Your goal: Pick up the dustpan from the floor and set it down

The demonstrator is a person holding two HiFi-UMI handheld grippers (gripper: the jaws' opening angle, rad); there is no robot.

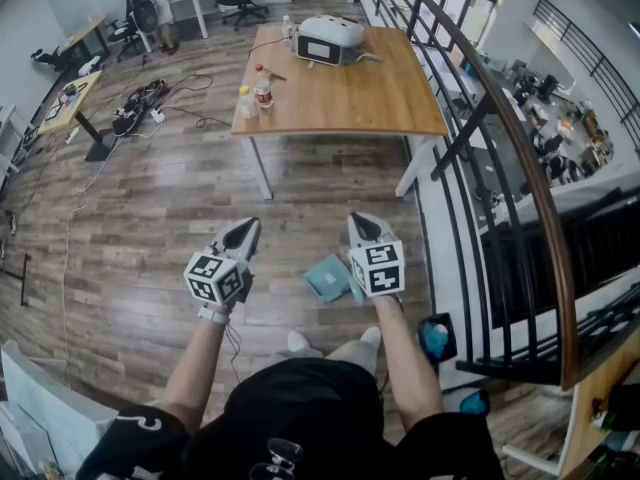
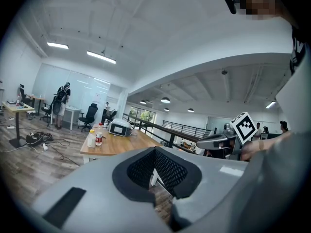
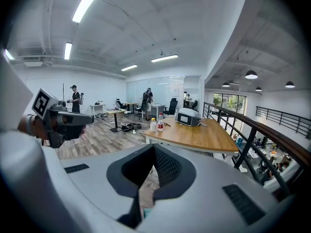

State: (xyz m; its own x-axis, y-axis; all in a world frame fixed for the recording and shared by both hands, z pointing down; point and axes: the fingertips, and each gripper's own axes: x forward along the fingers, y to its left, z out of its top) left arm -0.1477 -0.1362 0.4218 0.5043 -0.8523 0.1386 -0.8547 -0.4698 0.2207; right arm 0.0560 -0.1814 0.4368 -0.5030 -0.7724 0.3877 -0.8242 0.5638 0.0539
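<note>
The teal dustpan (image 1: 326, 276) lies on the wooden floor just in front of my feet, below and a little left of the right gripper. Both grippers are held side by side at waist height and point forward, well above the dustpan. My left gripper (image 1: 245, 230) (image 2: 154, 152) has its jaws closed together with nothing between them. In the same way, my right gripper (image 1: 360, 223) (image 3: 153, 149) is shut and empty. Each gripper shows in the other's view, the right gripper (image 2: 214, 141) and the left gripper (image 3: 73, 119).
A wooden table (image 1: 340, 98) stands ahead with two bottles (image 1: 255, 93) and a white device (image 1: 328, 38) on it. A black railing (image 1: 500, 158) runs along the right. Cables (image 1: 140, 108) lie on the floor at left. A blue object (image 1: 435, 338) sits by the railing foot.
</note>
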